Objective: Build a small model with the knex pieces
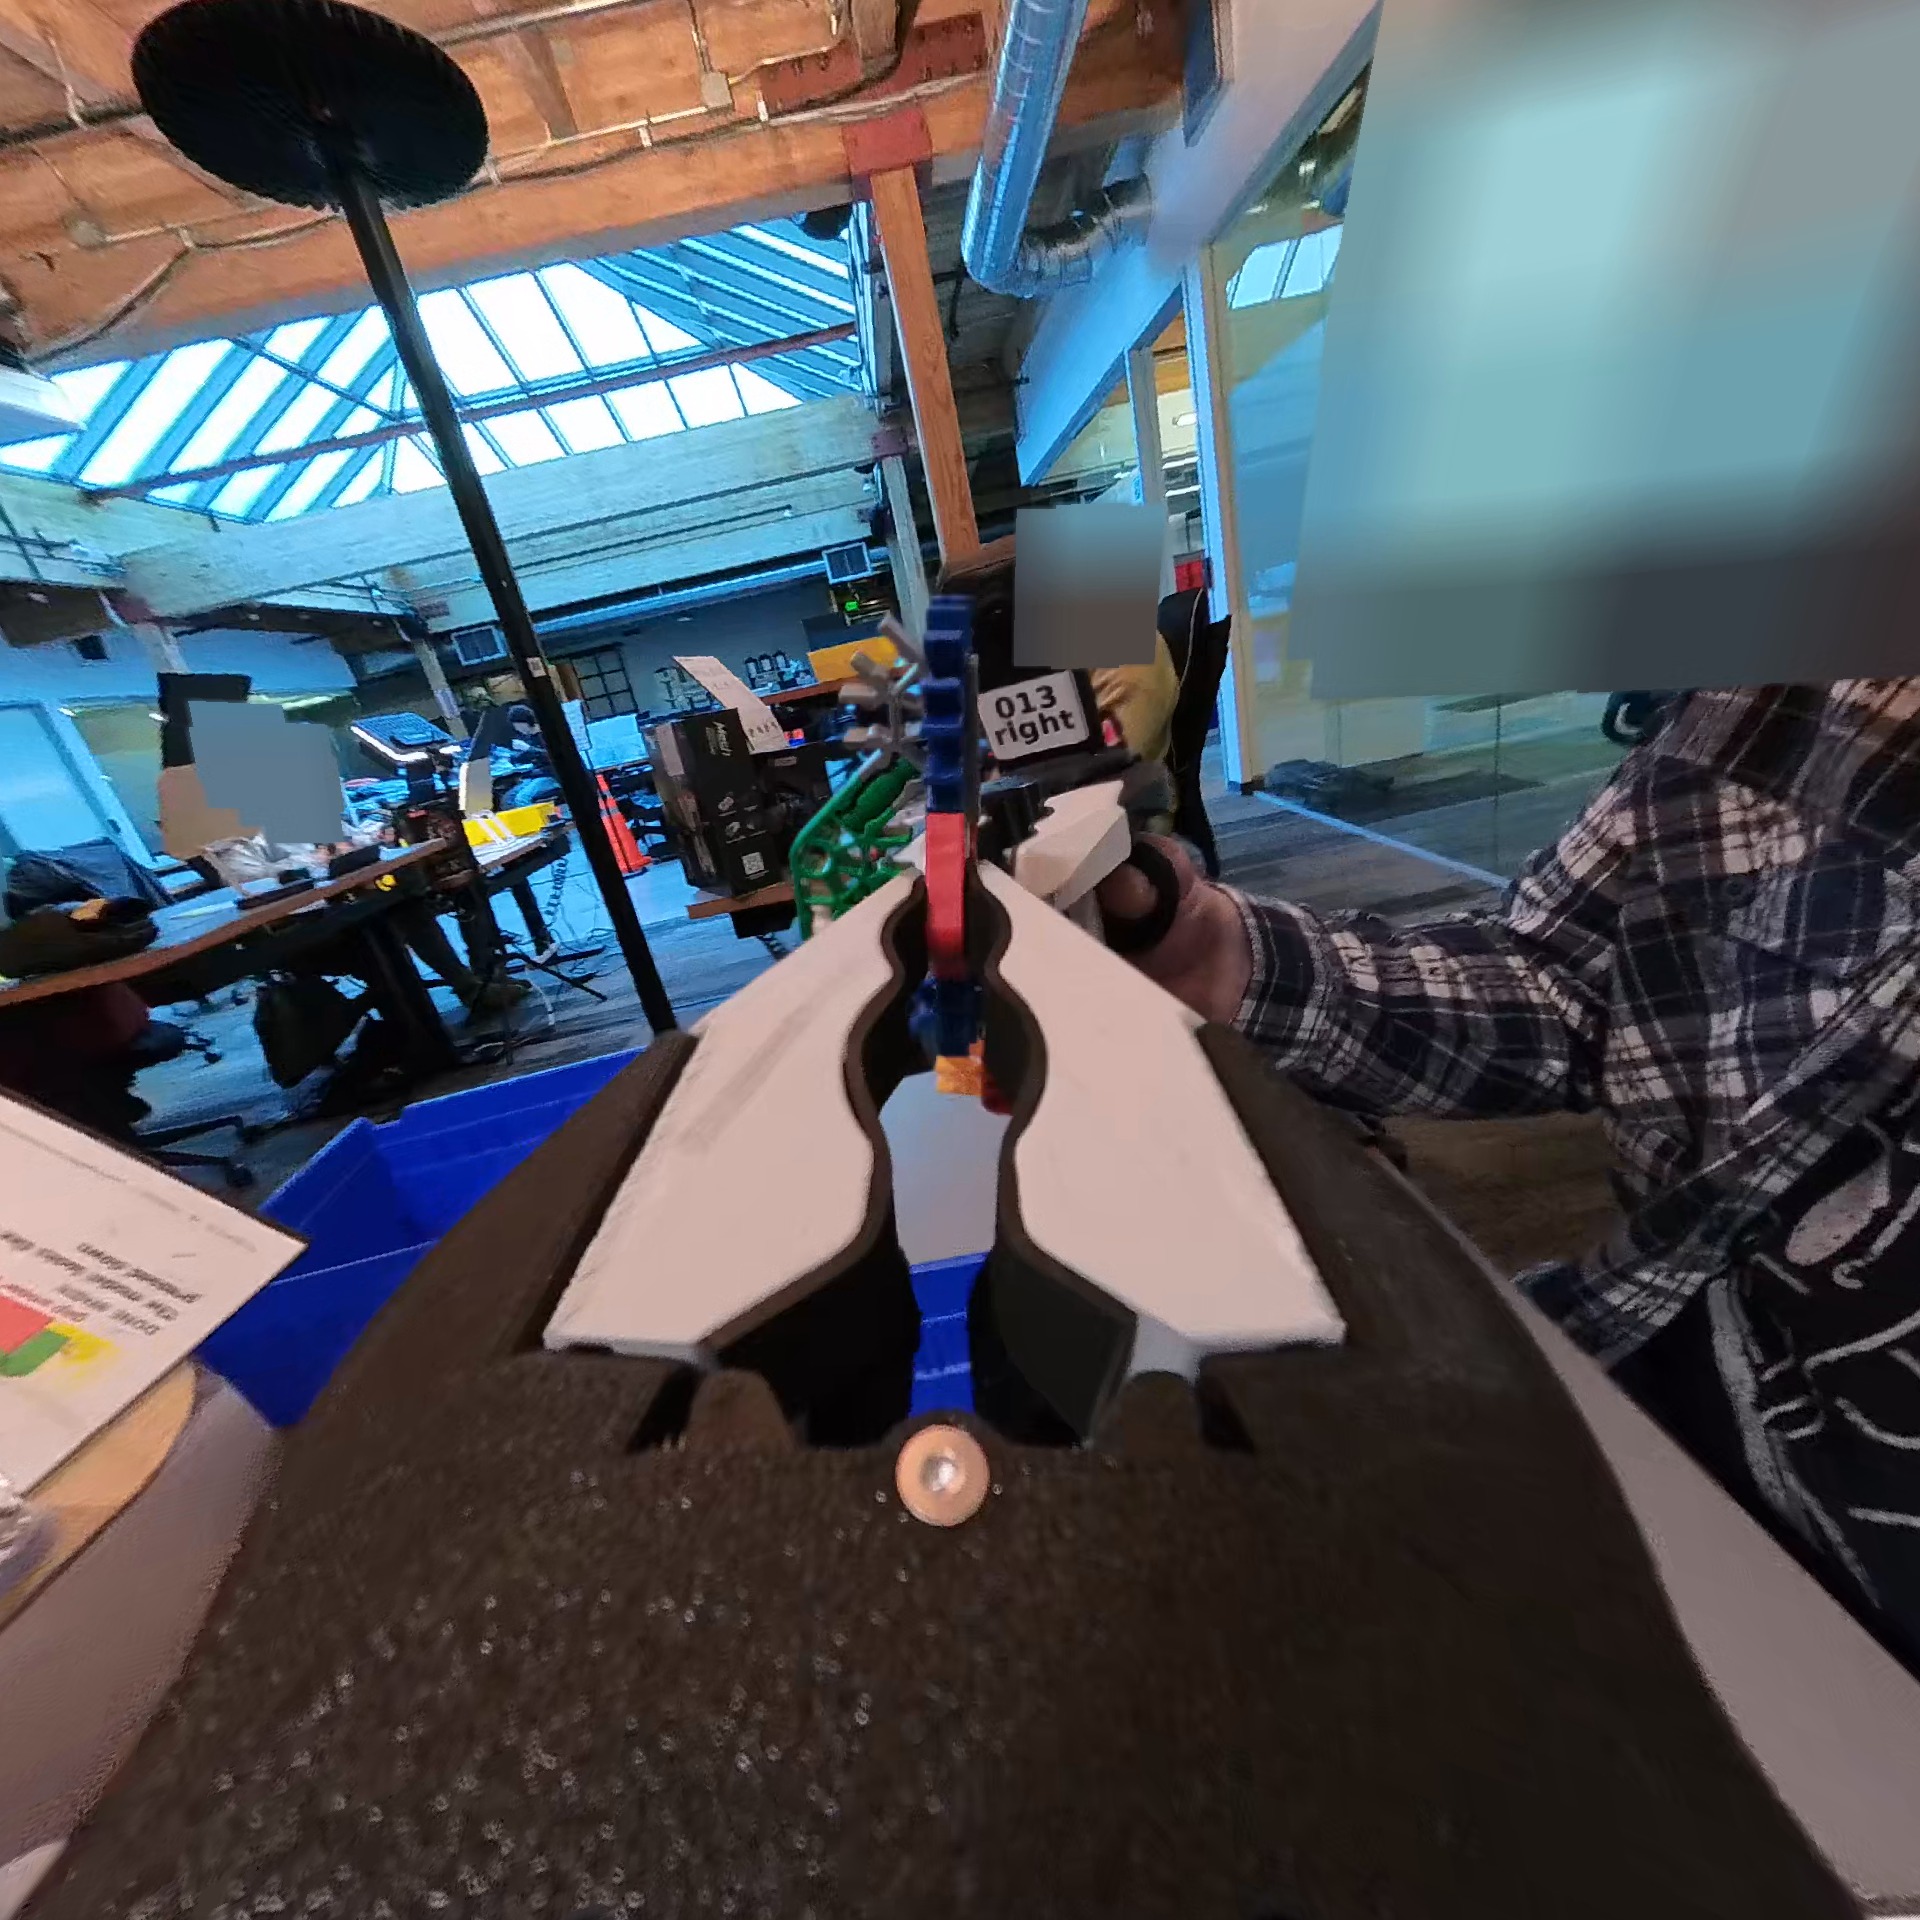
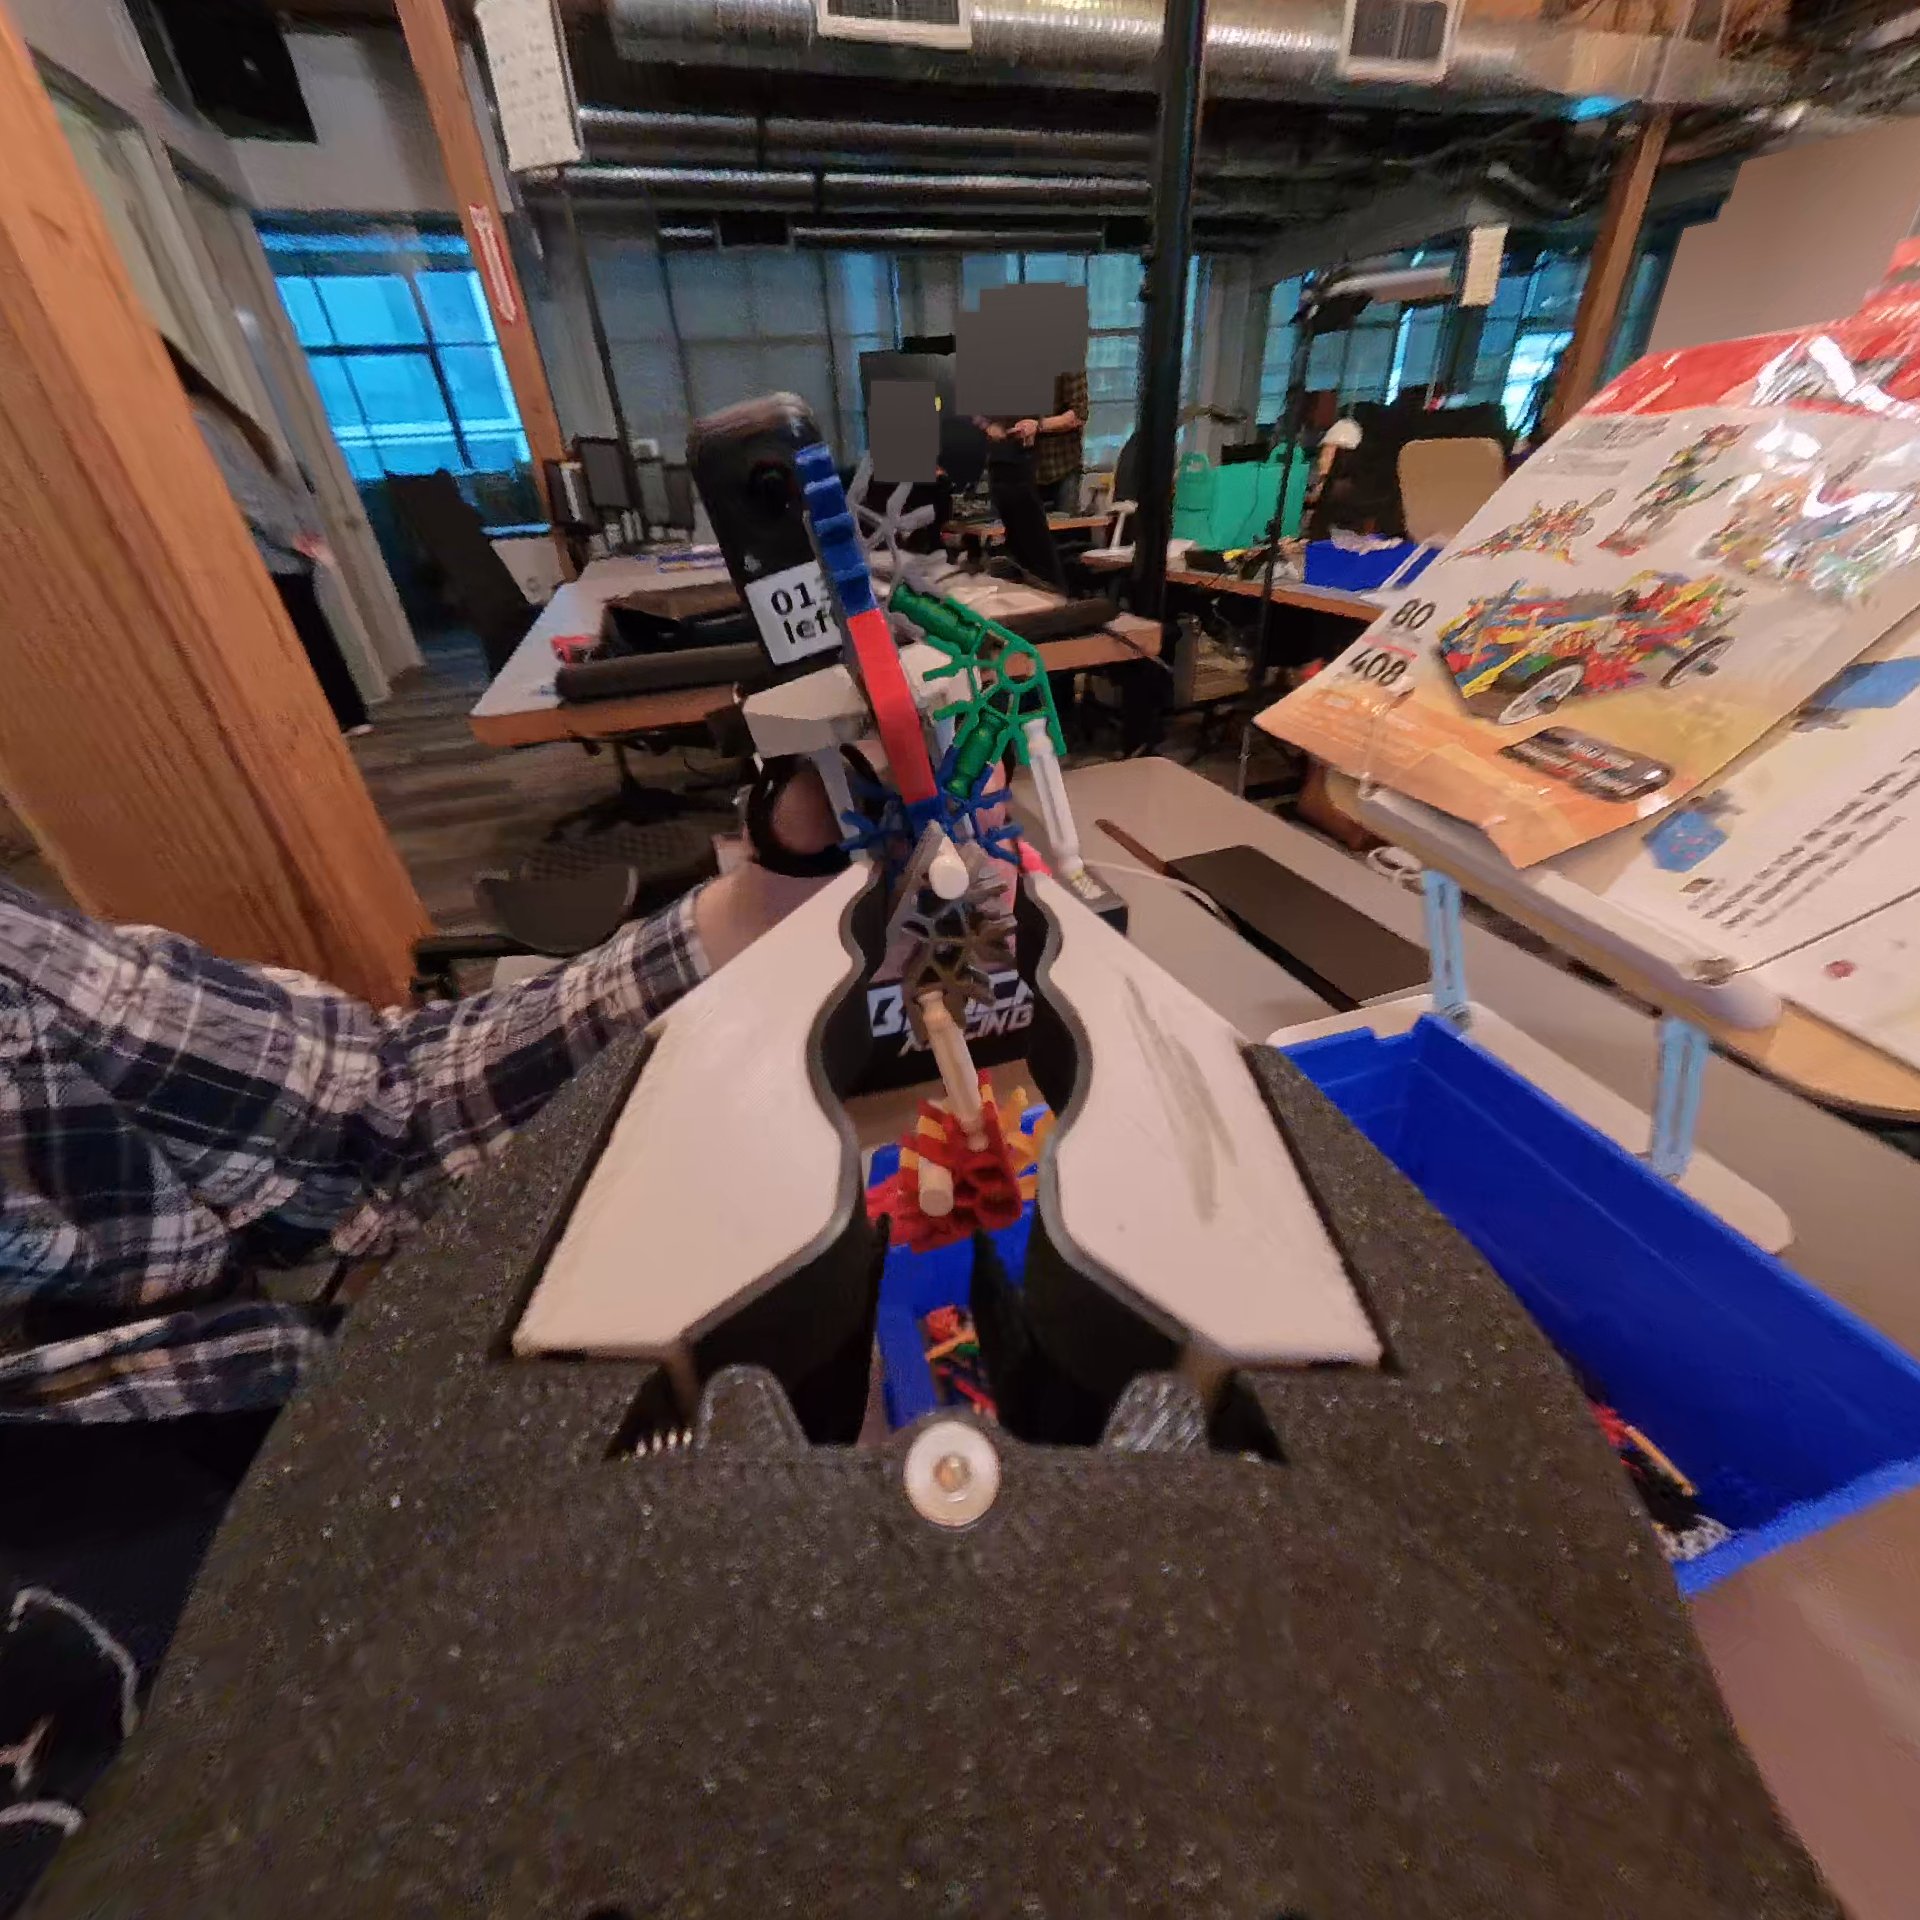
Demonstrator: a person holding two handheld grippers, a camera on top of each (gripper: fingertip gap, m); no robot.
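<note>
Left wrist view: left gripper (image 1: pixel 951 914) clamped on toy model (image 1: pixel 945 831) at its red rod (image 1: pixel 944 883); lower end hidden between the fingers; blue bin (image 1: pixel 343 1247) below, printed sheet (image 1: pixel 94 1278) cut off at left.

Right wrist view: right gripper (image 2: pixel 951 904) closed on the same model's grey connector (image 2: pixel 951 930); green piece (image 2: pixel 982 686) behind; toy box (image 2: pixel 1621 623) propped at right.
</note>
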